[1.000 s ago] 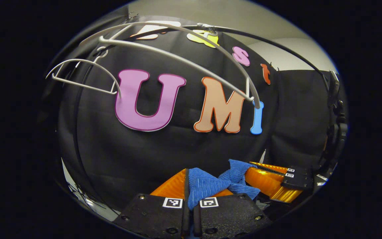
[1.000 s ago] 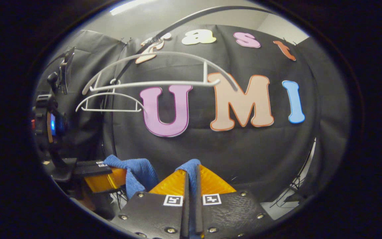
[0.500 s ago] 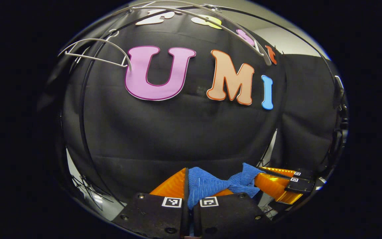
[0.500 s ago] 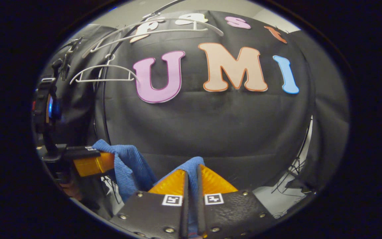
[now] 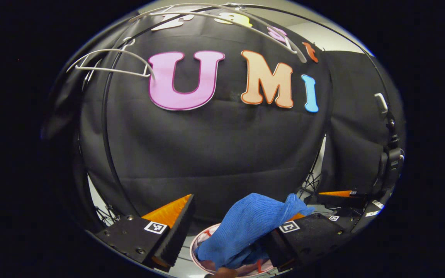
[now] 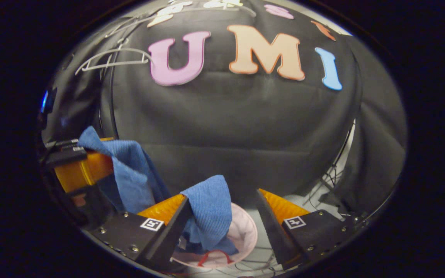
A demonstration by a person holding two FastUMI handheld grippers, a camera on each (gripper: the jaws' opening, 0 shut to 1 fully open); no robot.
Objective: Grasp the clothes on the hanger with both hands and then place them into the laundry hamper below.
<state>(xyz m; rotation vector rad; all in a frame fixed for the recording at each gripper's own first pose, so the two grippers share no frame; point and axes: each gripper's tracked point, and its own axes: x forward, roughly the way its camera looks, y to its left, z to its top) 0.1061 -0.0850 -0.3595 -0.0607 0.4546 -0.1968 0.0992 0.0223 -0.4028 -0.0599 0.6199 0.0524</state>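
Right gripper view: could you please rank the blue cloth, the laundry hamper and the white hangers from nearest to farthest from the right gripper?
1. Blue cloth, draped on its left finger.
2. Laundry hamper, below the open jaws.
3. White hangers, high at upper left.

The cloth (image 5: 245, 227) is seen as a bright blue, with a fine ribbed knit texture, no print on it. Same blue is picked up in the right gripper view (image 6: 209, 212). The hamper (image 6: 242, 235) below is shown in pale pink, with a red handle loop at its near rim. The hangers (image 5: 110, 65) up top are seen as plain white wire. The wall cloth (image 5: 214, 146) is black all over. Small black-and-white square markers (image 5: 155, 227) are stuck on the gripper bodies.
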